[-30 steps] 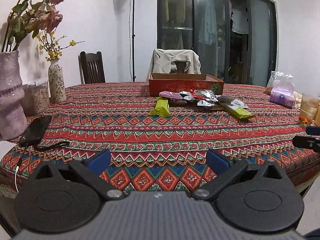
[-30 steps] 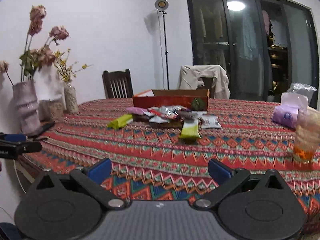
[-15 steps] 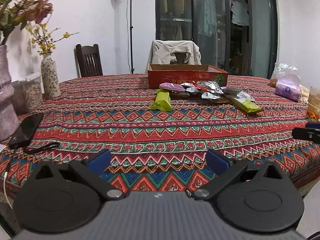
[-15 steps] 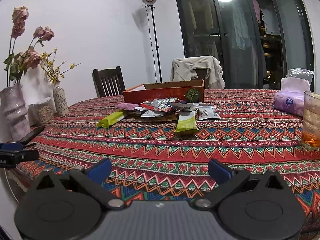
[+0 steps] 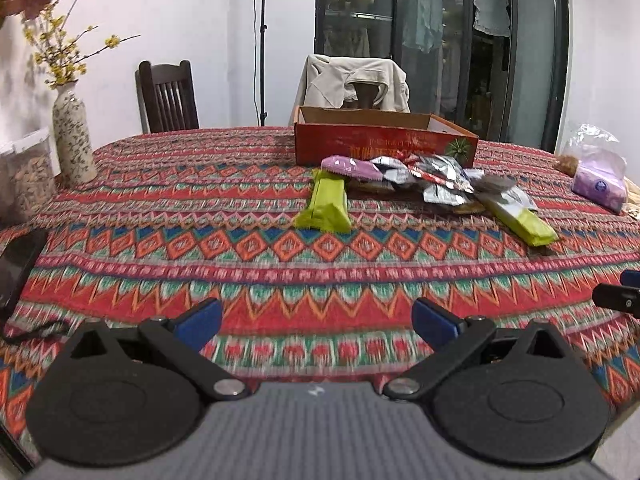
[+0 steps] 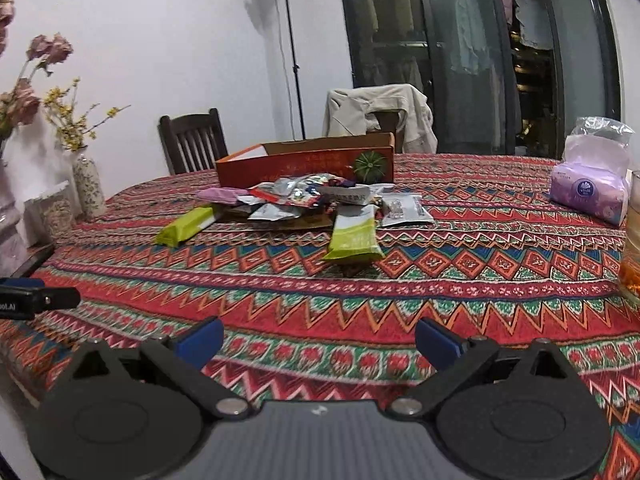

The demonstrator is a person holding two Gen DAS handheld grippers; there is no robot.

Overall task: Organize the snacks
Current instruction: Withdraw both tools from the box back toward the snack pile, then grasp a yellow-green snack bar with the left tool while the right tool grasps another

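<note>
A pile of snack packets (image 5: 424,178) lies mid-table in front of an open red cardboard box (image 5: 384,142). Two green packets lie nearest: one on the left (image 5: 326,206), one on the right (image 5: 520,222). In the right wrist view the pile (image 6: 312,198), the box (image 6: 308,164) and the green packets (image 6: 354,236) (image 6: 186,226) also show. My left gripper (image 5: 316,322) is open and empty over the near table edge. My right gripper (image 6: 318,338) is open and empty, likewise short of the snacks.
A patterned tablecloth (image 5: 240,256) covers the table. Vases (image 5: 74,136) and a phone (image 5: 16,268) stand at the left. A purple tissue pack (image 6: 588,192) and a glass (image 6: 632,240) are at the right. Chairs (image 5: 168,96) stand behind.
Both grippers have moved forward over the table toward the snack pile, which looms larger. Both stay open and empty.
</note>
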